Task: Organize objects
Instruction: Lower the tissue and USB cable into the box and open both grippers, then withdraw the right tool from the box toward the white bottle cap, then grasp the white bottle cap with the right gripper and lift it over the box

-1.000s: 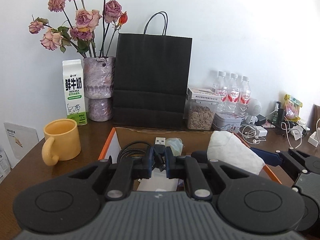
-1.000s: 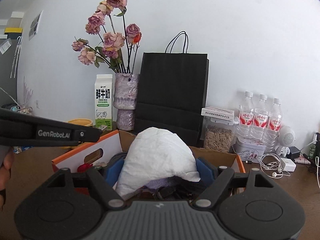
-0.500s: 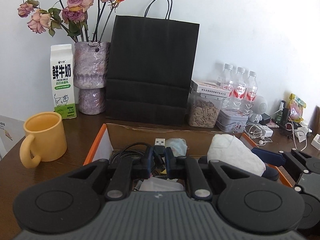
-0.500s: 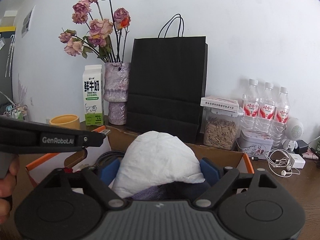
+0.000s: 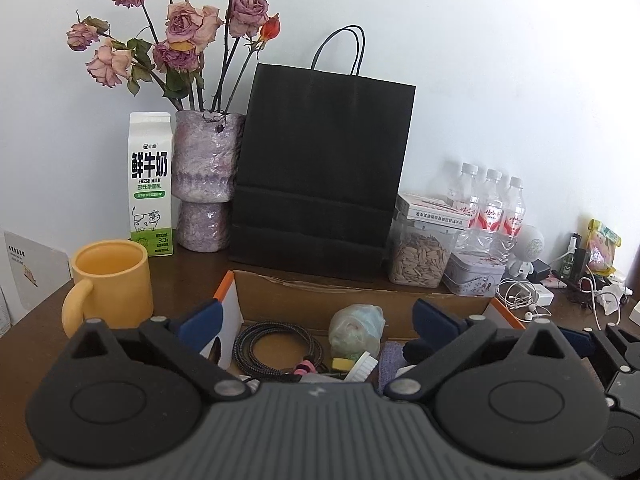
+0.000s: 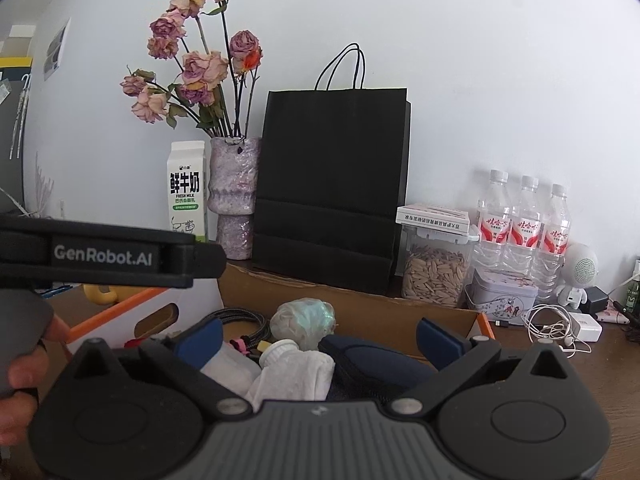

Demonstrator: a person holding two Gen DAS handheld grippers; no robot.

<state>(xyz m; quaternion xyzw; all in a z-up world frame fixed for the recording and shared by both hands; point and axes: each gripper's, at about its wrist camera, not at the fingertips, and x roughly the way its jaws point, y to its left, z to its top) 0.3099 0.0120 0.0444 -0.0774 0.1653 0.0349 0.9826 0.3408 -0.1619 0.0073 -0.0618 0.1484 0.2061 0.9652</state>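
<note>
Cardboard box (image 5: 360,292) holds what I have sorted; both sets of jaws have just been opening and stand wide, nothing pinched. Below my left gripper (image 5: 316,320) the braided cable (image 5: 276,344) lies coiled in the box; below my right gripper (image 6: 320,334) the white cloth bundle (image 6: 296,372) rests loose. I judge both drops done; the yellow mug (image 5: 112,280) and earphones (image 5: 524,300) remain out on the surface (image 5: 188,268).
</note>
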